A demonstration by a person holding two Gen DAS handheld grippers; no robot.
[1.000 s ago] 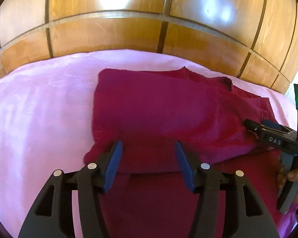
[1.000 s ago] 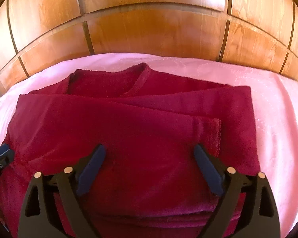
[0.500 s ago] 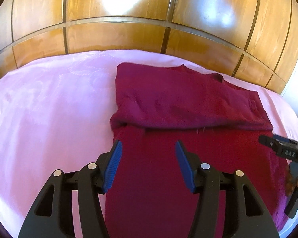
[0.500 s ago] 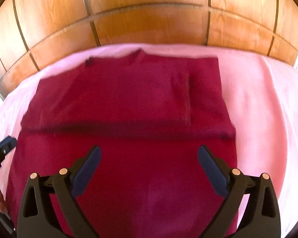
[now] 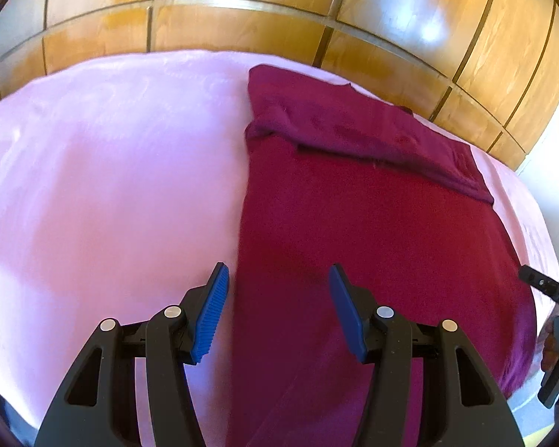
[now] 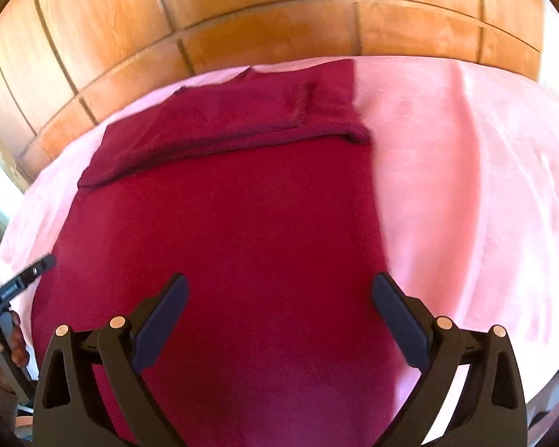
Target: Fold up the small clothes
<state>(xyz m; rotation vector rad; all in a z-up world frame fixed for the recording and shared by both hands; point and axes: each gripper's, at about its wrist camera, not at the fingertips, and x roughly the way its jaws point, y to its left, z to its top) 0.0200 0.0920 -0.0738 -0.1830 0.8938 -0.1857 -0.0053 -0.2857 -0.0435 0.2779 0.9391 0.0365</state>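
Left wrist: maroon garment (image 5: 372, 231) (half-folded)

A dark red knitted garment (image 6: 242, 231) of soft, matt, slightly fuzzy cloth lies on a pale pink bedcover (image 5: 104, 171) with a faint sheen. Behind the bed, a glossy varnished wooden panel wall (image 5: 242, 26) throws back bright glare. The left gripper (image 5: 275, 313) is matt black plastic with ribbed blue pads (image 5: 212, 316) and small silvery metal pins; the right gripper (image 6: 279, 316) carries smooth dark pads (image 6: 160, 324) and coppery pins.
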